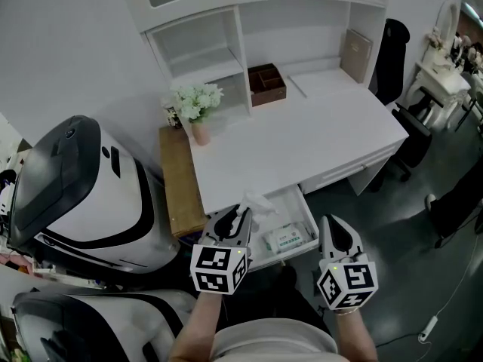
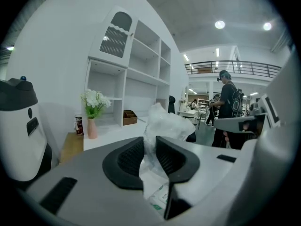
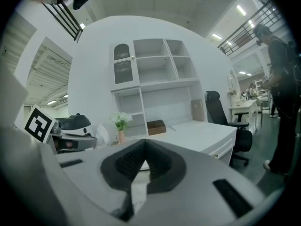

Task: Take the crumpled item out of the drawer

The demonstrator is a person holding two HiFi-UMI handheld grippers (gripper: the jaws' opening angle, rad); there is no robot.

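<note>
Left tool [image 2: 149,142] pinches crumpled white bag [image 2: 165,121]; right tool [image 3: 145,144] closed, empty.

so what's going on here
A person stands at a white desk with a gripper in each hand. The left gripper is shut on a crumpled white item, held up by the open drawer. A packet lies in the drawer. The right gripper is shut and empty, off to the drawer's right.

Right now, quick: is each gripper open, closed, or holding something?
Left gripper: closed on the crumpled white item.
Right gripper: closed, holding nothing.
</note>
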